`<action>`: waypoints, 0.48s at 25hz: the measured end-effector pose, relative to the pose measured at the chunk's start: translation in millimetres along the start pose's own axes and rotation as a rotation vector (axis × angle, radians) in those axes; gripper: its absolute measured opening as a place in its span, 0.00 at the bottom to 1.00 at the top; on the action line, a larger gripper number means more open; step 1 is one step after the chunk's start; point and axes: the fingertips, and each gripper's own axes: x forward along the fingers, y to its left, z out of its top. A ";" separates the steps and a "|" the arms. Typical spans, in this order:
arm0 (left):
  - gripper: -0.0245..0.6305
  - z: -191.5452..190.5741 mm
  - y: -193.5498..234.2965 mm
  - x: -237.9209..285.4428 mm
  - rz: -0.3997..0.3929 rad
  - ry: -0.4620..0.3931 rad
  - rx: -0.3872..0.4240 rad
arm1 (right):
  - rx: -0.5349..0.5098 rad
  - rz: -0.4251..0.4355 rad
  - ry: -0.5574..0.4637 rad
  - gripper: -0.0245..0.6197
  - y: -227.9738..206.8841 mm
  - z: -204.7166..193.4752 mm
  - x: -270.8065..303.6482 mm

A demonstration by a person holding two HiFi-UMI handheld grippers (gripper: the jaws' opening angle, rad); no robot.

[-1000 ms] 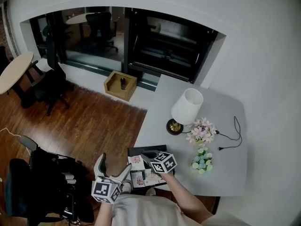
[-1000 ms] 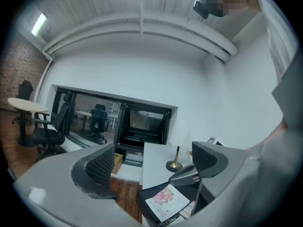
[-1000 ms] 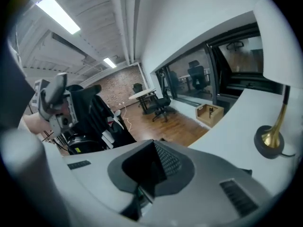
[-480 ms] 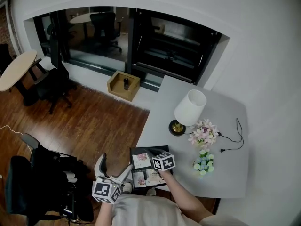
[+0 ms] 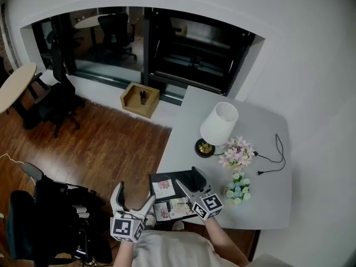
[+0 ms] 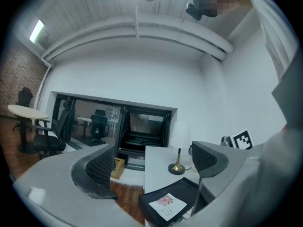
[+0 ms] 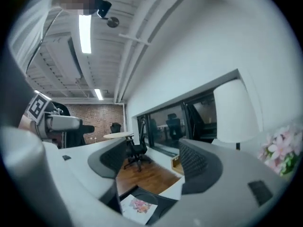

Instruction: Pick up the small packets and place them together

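A black tray [image 5: 179, 177] lies at the near left corner of the grey table [image 5: 261, 132]. One small packet with a pink print [image 5: 163, 188] rests on the tray's left part, and two more packets [image 5: 173, 208] lie side by side at its near edge. My right gripper [image 5: 188, 178] hangs over the tray, its jaws opening with nothing between them; in its own view the pink packet [image 7: 138, 206] lies below the jaws. My left gripper [image 5: 133, 196] is held off the table's left edge, open and empty. It looks at the same packet [image 6: 166, 203].
A white-shaded lamp [image 5: 218, 128] stands behind the tray, with pink flowers [image 5: 237, 153] and blue-green flowers [image 5: 239, 188] to its right. A black cable [image 5: 272, 160] trails at the far right. A wooden box [image 5: 139, 99] sits on the floor; a black bag [image 5: 50, 221] lies left.
My right gripper has drawn back toward the near edge and its jaws have gone from shut to wide apart. The left gripper has stayed where it was.
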 end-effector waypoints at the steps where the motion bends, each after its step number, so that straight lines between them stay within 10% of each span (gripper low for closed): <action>1: 0.79 2.7 -0.2 -0.2 0.008 -0.008 0.017 | -0.028 -0.011 -0.032 0.59 0.0 10.8 -10.5; 8: 0.83 3.3 -2.2 4.3 0.018 0.021 0.089 | -0.192 -0.066 -0.010 0.59 1.1 29.8 -56.0; 12: 0.81 1.3 -1.7 7.6 0.005 0.025 0.022 | -0.051 0.074 0.100 0.46 16.4 6.1 -61.1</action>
